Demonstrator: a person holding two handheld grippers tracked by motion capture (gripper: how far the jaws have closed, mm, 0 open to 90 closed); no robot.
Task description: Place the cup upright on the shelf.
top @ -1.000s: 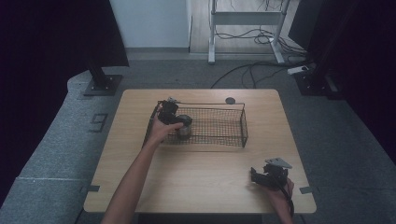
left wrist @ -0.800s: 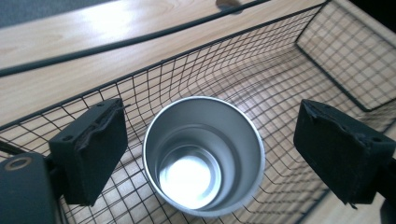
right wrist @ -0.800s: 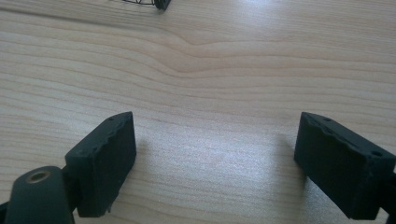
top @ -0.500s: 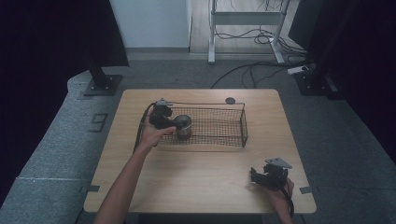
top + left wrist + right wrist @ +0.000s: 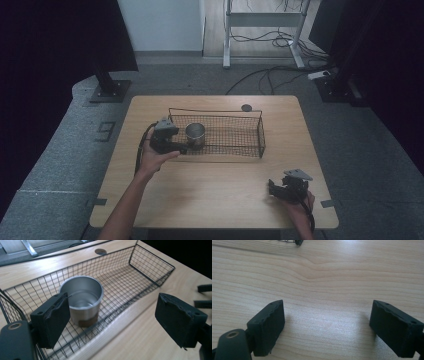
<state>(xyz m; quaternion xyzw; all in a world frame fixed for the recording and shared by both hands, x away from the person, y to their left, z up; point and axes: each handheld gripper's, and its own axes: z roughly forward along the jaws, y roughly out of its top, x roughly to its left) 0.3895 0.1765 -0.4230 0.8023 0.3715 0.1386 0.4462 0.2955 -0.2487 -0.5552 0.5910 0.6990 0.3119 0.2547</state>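
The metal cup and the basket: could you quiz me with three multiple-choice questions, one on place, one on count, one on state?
1. Where is the metal cup?
A. in the wire basket
B. on the floor
C. on bare wood

2. How many cups are in the basket?
A. three
B. one
C. none

3. How does the left gripper stand?
A. shut on the cup
B. shut, empty
C. open

Answers: 1 A, it stands upright on the mesh; 2 B, one alone sits there; 3 C, its jaws stand wide apart, off the cup.

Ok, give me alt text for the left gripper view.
A metal cup stands upright inside a black wire basket on a wooden table. The left gripper is open beside the basket's near wall, its jaws spread wide and holding nothing.
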